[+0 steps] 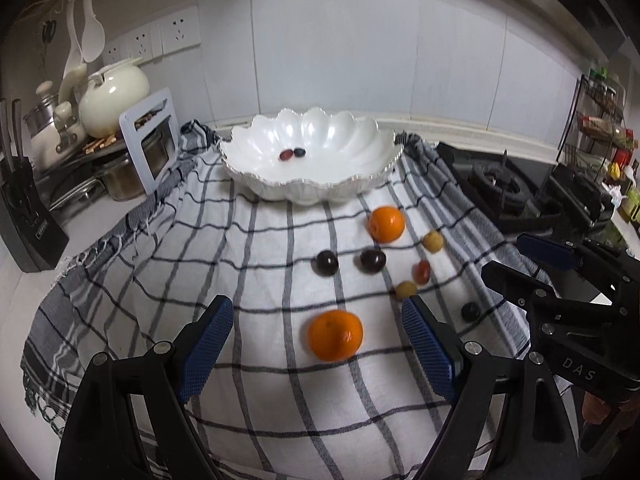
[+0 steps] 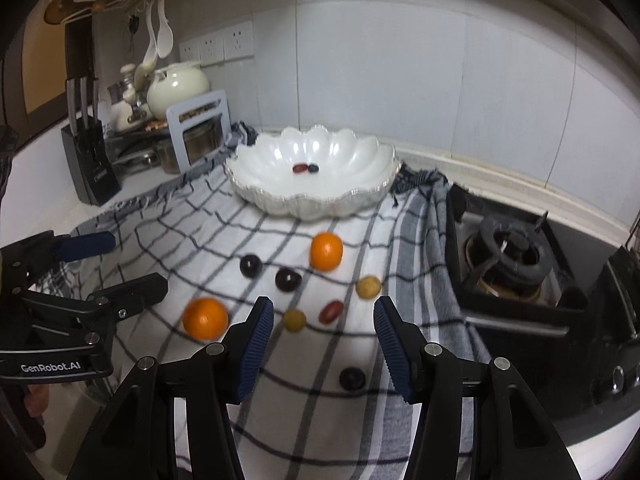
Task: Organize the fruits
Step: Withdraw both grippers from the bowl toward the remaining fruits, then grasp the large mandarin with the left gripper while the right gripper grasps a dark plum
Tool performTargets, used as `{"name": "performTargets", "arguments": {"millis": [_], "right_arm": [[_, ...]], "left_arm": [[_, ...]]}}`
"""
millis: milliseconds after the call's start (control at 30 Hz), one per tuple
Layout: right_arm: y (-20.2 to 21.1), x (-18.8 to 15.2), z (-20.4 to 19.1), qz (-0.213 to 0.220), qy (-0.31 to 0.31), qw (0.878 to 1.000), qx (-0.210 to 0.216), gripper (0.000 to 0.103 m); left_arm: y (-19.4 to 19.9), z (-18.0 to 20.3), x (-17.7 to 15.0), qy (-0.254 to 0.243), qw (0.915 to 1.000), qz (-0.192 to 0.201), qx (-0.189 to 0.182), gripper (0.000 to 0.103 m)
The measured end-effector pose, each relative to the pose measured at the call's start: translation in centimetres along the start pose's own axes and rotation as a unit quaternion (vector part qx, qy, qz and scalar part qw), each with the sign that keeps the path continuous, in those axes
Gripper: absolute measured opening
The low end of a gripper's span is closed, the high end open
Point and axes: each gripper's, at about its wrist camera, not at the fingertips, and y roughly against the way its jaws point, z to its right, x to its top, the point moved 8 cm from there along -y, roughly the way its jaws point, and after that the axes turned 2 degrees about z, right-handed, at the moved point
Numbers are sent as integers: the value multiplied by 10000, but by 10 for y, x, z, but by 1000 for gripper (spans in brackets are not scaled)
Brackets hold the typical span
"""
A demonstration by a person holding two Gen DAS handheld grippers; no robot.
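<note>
A white scalloped bowl (image 1: 312,160) (image 2: 316,184) stands at the back of a checked cloth and holds two small dark fruits (image 1: 292,153). On the cloth lie a near orange (image 1: 335,335) (image 2: 205,318), a far orange (image 1: 386,224) (image 2: 326,251), two dark plums (image 1: 327,263) (image 1: 373,260), two small yellow fruits (image 1: 433,241) (image 1: 406,290), a red date (image 1: 421,272) (image 2: 331,312) and a dark grape (image 1: 470,311) (image 2: 352,378). My left gripper (image 1: 316,344) is open, above the near orange. My right gripper (image 2: 322,344) is open, above the grape and the date.
A gas hob (image 2: 516,264) lies right of the cloth (image 1: 256,280). A knife block (image 2: 90,164), pots, a cream pot (image 1: 114,98) and a grey rack (image 1: 150,144) crowd the left counter. A spice rack (image 1: 600,136) stands at the far right. A tiled wall is behind.
</note>
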Motion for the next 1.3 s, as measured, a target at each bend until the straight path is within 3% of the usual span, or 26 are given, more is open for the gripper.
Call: {"name": "performTargets", "arguments": {"millis": [300, 600, 833, 1300], "right_arm": [[-17, -30, 7, -275, 22, 9994, -202, 52], [-37, -50, 6, -551, 107, 9983, -157, 40], [-52, -59, 12, -743, 162, 9970, -174, 33], [-66, -65, 17, -875, 408, 9947, -351, 31]], "left_arm": [[-15, 2, -24, -15, 9998, -214, 51, 86], [-37, 3, -37, 4, 9993, -363, 78, 86], [-51, 7, -38, -51, 9992, -392, 76, 77], [-70, 9, -41, 41, 9984, -567, -33, 64]]}}
